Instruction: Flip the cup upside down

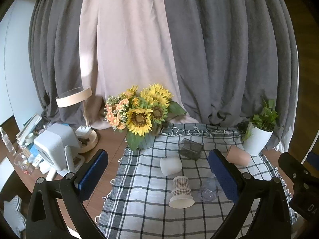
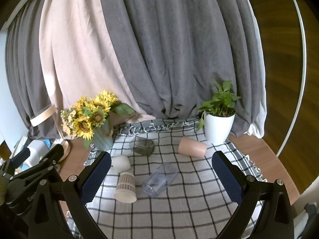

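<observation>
We see five cups lying on their sides on the checked cloth (image 2: 179,209) over the counter (image 2: 265,155); none is flipped yet. Paper cup (image 2: 126,187) sits front-left, mouth toward us; clear plastic cup (image 2: 159,180) just beside it on its right, near but not clearly touching; white cup (image 2: 120,163) just behind the paper cup; dark glass cup (image 2: 142,145) further back, centre; pink cup (image 2: 191,149) back right, just in front of the white plant pot (image 2: 218,128).

Left gripper (image 1: 158,176) has jaws released, wide apart, nothing between them; it hovers over the near edge of the cloth (image 1: 139,209), with the paper cup (image 1: 181,192) and white cup (image 1: 170,165) in the gap as seen from the left wrist; the clear plastic cup (image 1: 208,191) is partly hidden behind its right finger. Right gripper (image 2: 160,176) likewise released and empty; the clear cup lies centred between its fingers in view, not touched.

Sunflower vase (image 2: 102,139) stands at the back-left corner of the cloth; lamp (image 1: 83,119) and a white gadget (image 1: 53,145) sit on the bare counter left of it; grey and pink curtains (image 2: 159,49) behind everything.
</observation>
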Motion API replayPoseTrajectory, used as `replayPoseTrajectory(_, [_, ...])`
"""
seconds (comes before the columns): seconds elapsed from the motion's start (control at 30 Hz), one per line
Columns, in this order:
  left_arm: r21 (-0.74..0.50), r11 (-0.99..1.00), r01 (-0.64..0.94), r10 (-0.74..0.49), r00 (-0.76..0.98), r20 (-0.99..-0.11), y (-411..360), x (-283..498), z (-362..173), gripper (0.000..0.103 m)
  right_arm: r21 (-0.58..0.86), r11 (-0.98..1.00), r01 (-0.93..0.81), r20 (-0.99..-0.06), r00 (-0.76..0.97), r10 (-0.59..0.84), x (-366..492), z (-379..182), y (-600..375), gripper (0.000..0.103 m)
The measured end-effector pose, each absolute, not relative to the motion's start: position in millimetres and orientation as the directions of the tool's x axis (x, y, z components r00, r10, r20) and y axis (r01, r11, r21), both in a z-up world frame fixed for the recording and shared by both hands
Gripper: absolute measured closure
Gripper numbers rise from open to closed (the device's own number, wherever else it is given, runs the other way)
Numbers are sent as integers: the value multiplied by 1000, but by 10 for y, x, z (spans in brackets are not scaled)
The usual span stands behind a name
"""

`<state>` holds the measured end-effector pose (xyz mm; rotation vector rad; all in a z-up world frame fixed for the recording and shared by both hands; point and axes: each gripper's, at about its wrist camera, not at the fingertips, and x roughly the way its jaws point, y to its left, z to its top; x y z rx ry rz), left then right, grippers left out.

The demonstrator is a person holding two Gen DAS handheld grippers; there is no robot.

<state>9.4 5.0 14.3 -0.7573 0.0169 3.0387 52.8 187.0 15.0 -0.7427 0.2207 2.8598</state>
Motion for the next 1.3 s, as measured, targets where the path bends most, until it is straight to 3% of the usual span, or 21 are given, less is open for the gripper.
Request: replayPoseTrajectory(1.3, [5, -1000, -19, 14, -864, -504, 62, -71, 72, 0, 101, -975, -198, -510, -852, 120, 389, 101, 1888, 2])
